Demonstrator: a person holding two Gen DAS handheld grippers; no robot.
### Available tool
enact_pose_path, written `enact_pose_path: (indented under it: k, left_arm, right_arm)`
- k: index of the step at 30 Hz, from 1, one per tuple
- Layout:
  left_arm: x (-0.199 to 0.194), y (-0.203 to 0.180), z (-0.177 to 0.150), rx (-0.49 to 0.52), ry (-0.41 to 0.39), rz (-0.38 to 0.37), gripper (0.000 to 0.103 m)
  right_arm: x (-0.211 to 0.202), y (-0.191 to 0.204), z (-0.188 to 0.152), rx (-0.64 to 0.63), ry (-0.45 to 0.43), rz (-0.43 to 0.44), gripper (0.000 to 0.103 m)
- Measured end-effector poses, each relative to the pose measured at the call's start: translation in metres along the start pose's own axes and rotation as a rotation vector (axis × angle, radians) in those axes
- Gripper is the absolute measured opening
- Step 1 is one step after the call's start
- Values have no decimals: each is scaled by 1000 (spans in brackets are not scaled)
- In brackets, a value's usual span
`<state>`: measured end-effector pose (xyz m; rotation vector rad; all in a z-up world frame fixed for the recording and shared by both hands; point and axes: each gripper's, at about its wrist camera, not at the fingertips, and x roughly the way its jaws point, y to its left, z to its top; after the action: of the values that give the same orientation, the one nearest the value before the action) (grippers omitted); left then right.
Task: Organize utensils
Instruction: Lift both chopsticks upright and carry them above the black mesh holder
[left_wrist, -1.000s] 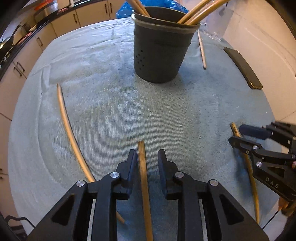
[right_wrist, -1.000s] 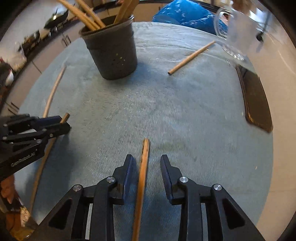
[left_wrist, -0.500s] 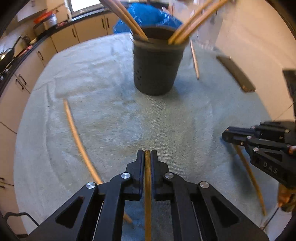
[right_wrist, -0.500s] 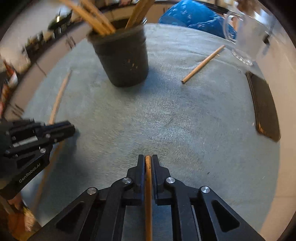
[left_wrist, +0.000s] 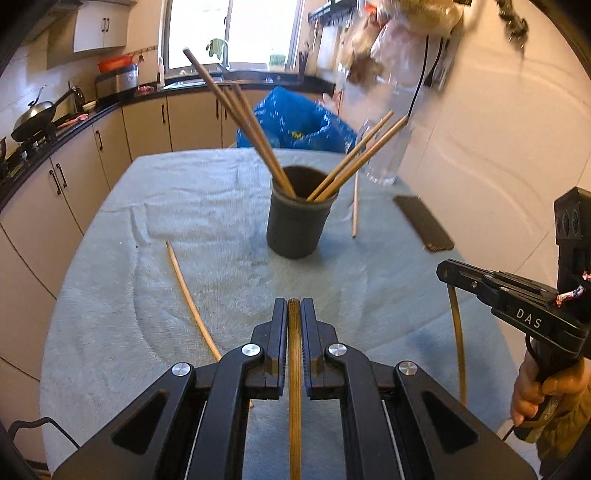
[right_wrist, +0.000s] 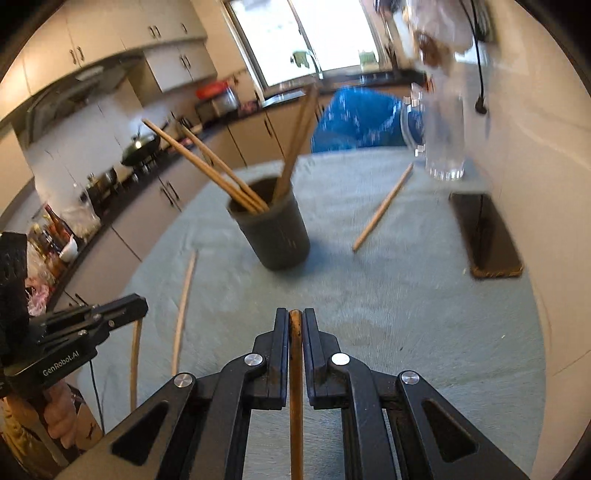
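My left gripper (left_wrist: 294, 304) is shut on a wooden chopstick (left_wrist: 294, 369) and holds it above the towel. My right gripper (right_wrist: 295, 314) is likewise shut on another chopstick (right_wrist: 295, 387), lifted off the cloth. Ahead stands a dark grey utensil holder (left_wrist: 299, 221) (right_wrist: 275, 230) with several chopsticks leaning in it. One loose chopstick (left_wrist: 190, 302) (right_wrist: 183, 306) lies left of the holder, another (left_wrist: 355, 206) (right_wrist: 384, 208) right of it. In the left wrist view the right gripper (left_wrist: 448, 271) shows at the right with its chopstick (left_wrist: 458, 347) hanging below. The left gripper (right_wrist: 138, 306) shows at the left of the right wrist view.
A pale blue-grey towel (left_wrist: 207, 206) covers the table. A dark flat case (left_wrist: 423, 223) (right_wrist: 484, 236) lies at the right, near a glass mug (right_wrist: 439, 129). A blue bag (left_wrist: 295, 127) sits beyond the table's far edge. Kitchen cabinets run along the left.
Both grippers closed on the chopsticks that lay between their fingers, then rose and tilted up, lifting the sticks off the towel. More of the kitchen now shows.
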<state>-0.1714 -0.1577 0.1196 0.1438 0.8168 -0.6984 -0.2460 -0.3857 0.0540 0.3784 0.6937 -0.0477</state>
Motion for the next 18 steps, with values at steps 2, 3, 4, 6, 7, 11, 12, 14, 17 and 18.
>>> enact_pose_path:
  k: [2, 3, 4, 6, 7, 11, 12, 14, 17, 18]
  left_arm:
    - [-14, -6, 0, -2, -34, 2, 6]
    - [-22, -7, 0, 0, -53, 5, 6]
    - [-28, -10, 0, 2, -68, 9, 6]
    - [-41, -11, 0, 4, -109, 14, 6]
    - [-47, -11, 0, 3, -127, 15, 6]
    - [-71, -12, 1, -14, -200, 9, 6]
    - [-75, -11, 2, -17, -216, 9, 6]
    - [-84, -11, 4, -22, -241, 13, 6]
    - [-93, -10, 9, -33, -280, 19, 6]
    - [-97, -10, 9, -38, -289, 17, 6]
  right_arm:
    - [-13, 2, 4, -6, -47, 4, 7]
    - [-20, 5, 5, -8, -71, 7, 7]
    - [-27, 9, 5, -7, -86, 9, 7]
    - [-38, 13, 5, -4, -125, 15, 7]
    - [-42, 15, 5, -3, -140, 18, 7]
    - [-56, 23, 7, -1, -188, 28, 7]
    - [-58, 25, 7, -2, -196, 28, 7]
    - [-63, 29, 8, -9, -214, 26, 7]
    - [-68, 35, 11, -14, -237, 33, 7]
    - [-69, 36, 12, -16, -244, 35, 7]
